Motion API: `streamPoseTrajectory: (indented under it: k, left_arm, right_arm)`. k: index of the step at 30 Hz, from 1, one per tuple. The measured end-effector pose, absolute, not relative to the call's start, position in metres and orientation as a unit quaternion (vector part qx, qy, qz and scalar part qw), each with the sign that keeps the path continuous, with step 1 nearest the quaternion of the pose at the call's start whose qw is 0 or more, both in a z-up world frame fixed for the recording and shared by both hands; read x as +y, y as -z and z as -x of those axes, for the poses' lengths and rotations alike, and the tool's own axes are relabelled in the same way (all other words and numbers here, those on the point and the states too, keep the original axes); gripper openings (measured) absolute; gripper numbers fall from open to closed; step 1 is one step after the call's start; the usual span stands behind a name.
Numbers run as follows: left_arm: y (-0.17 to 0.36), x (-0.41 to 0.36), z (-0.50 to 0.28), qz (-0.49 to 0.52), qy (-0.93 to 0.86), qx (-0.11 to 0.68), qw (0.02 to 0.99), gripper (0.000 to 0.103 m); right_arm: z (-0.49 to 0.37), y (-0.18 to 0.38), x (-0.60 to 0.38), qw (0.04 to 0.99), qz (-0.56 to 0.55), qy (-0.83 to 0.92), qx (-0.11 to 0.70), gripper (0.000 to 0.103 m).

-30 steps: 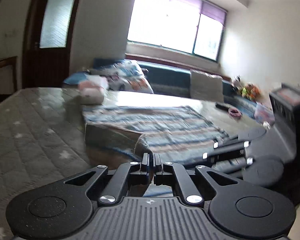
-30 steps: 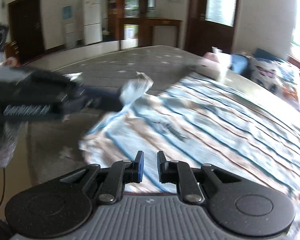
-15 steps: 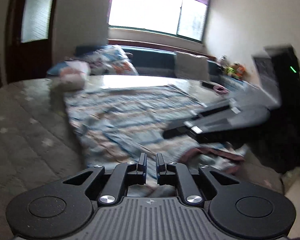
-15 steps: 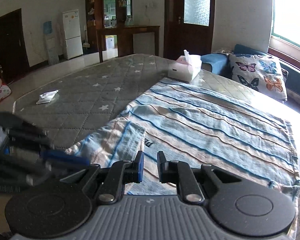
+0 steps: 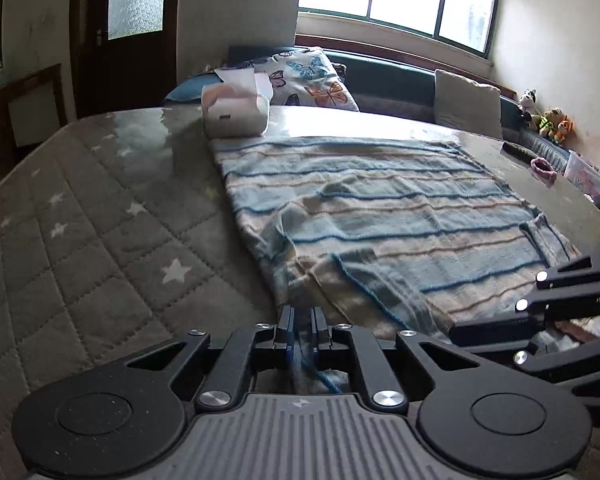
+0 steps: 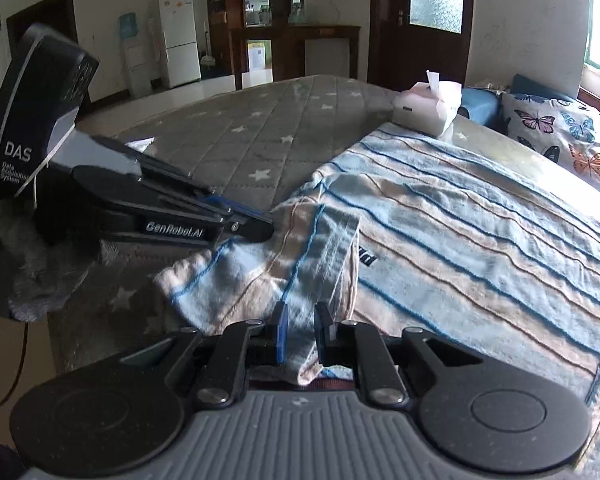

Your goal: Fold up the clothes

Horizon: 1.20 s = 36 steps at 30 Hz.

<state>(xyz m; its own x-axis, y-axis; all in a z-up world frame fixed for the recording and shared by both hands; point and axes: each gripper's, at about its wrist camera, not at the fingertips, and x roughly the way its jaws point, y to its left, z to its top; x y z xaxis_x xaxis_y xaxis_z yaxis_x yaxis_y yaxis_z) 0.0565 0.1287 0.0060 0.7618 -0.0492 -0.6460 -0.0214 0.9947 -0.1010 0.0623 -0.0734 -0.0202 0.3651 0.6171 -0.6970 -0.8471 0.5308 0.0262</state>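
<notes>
Folding was only at its beginning, by my reading. The striped garment [image 5: 380, 216] lay spread nearly flat across the grey star-quilted mattress [image 5: 100, 208], its far edge just beside the tissue box [image 5: 236, 114] and its near hem at the mattress edge closest to the cameras. One small flap of the near left corner [image 6: 260, 264] was turned over onto the body of the cloth; no full fold showed anywhere else.

The left gripper [image 5: 303, 332] was clamped on the near hem, with striped fabric and a blue thread pinched between its narrow jaws. The right gripper [image 6: 302, 332] was likewise closed on a bunched piece of the hem further along, cloth visibly filling the gap between its fingers.

What remained, as I judge it, was nearly everything: carrying the held hem over toward the far edge, then the further folds.
</notes>
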Motion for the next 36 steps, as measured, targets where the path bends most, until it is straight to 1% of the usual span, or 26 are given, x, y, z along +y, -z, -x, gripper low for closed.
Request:
streamPoseTrajectory:
  k: [4, 8, 9, 14, 19, 26, 36]
  left_arm:
    - [-0.016, 0.132, -0.070, 0.060, 0.000, 0.334, 0.941, 0.010]
    - [-0.007, 0.128, -0.091, 0.051, -0.002, 0.347, 0.937, 0.010]
    - [-0.005, 0.127, -0.097, 0.048, -0.003, 0.350, 0.935, 0.011]
    - [-0.003, 0.124, -0.096, 0.033, -0.008, 0.349, 0.937, 0.012]
    - [-0.014, 0.106, -0.072, 0.002, 0.025, 0.330, 0.944, 0.012]
    - [-0.006, 0.071, -0.034, -0.049, 0.070, 0.329, 0.940, 0.012]
    - [0.003, 0.061, 0.004, -0.041, 0.095, 0.339, 0.935, 0.012]
  right_arm:
    - [-0.067, 0.017, -0.078, 0.814, 0.161, -0.449, 0.332, 0.013]
    - [-0.075, 0.018, -0.080, 0.819, 0.155, -0.439, 0.335, 0.013]
    - [-0.076, 0.019, -0.081, 0.820, 0.154, -0.437, 0.337, 0.013]
    - [-0.081, 0.019, -0.089, 0.823, 0.155, -0.426, 0.342, 0.013]
    - [-0.080, 0.012, -0.103, 0.830, 0.161, -0.417, 0.335, 0.013]
    - [-0.069, 0.009, -0.119, 0.832, 0.165, -0.409, 0.337, 0.013]
    - [-0.043, 0.011, -0.101, 0.815, 0.175, -0.451, 0.318, 0.014]
